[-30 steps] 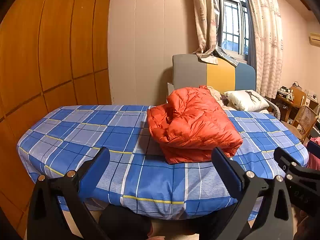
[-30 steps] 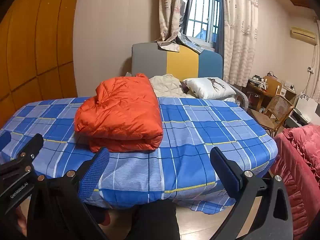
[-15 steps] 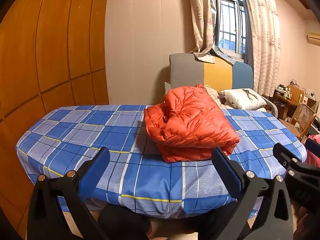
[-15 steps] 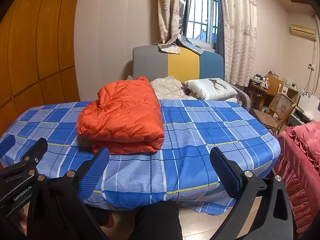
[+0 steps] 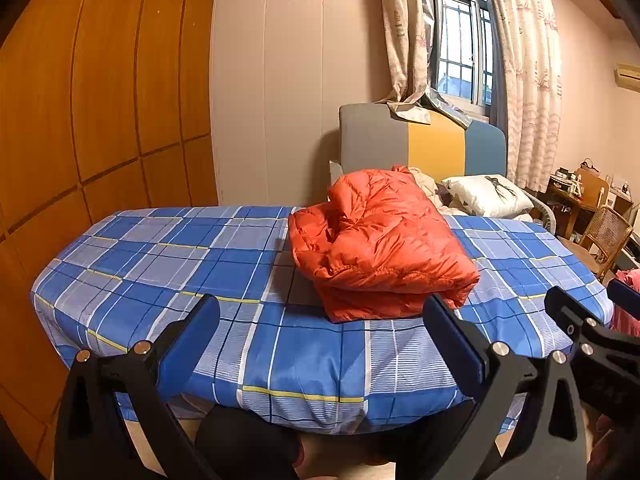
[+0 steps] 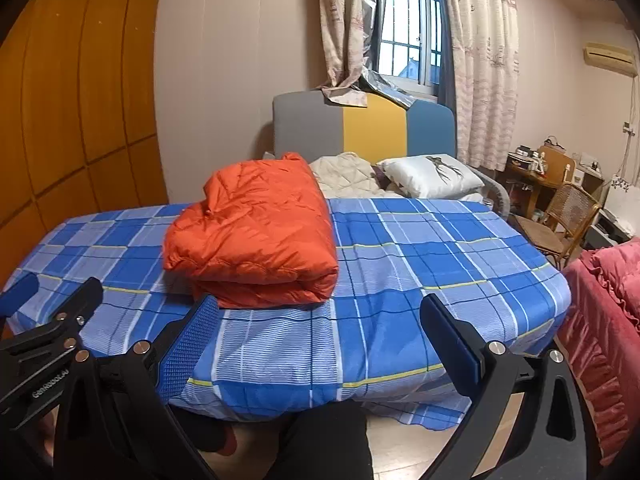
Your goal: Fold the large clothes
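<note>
Location: a home bedroom. Indicators: bed with blue plaid sheet (image 6: 400,264), padded headboard (image 6: 360,128), pillow (image 6: 428,176), curtained window (image 6: 404,48), wooden wardrobe panels (image 5: 100,92) at left.

Wooden wardrobe (image 5: 100,92) left, curtained window (image 6: 404,28) (barred) above a tricolour headboard (image 6: 364,128).

Your left gripper (image 5: 320,340) is a black frame with two blue-padded fingers (image 5: 192,336), silver screw heads dotting each arm. Your right gripper (image 6: 320,340) matches it, its blue pads (image 6: 188,352) finely gridded. White lettering marks the black frame at 9 o'clock in the right view. Dark trousers (image 6: 320,448) fill 6 o'clock.
</note>
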{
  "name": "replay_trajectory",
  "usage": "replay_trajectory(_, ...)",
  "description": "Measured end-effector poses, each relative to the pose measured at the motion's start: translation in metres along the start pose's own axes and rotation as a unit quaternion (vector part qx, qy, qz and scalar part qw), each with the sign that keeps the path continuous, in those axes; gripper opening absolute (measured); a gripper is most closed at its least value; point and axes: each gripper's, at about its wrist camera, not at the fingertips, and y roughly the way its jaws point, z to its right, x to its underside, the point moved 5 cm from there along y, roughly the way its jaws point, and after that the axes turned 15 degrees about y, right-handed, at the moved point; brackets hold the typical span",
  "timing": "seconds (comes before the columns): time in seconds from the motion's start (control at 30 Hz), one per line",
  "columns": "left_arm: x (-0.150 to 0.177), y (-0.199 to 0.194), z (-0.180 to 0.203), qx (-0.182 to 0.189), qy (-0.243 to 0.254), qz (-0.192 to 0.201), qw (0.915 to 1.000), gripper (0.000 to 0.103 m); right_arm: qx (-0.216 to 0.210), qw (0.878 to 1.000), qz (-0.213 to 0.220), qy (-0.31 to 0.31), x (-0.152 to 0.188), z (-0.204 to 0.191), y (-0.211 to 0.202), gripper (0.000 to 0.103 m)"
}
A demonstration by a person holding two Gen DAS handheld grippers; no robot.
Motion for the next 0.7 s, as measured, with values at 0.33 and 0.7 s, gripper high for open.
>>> replay_trajectory(0.33,0.0001,-0.002,0.0003,-0.005,-0.002,0.0,1.0,0.101,0.007,1.0,-0.004,-0.009,0.0033,-0.0028,0.0029,0.1)
replay_trajectory(0.7,-0.002,-0.0048,0.0029,-0.02,0.018,0.014,0.9996,0.1,0.013,1.0,-0.014,-0.01,0.0092,-0.0019,0.0078,0.1)
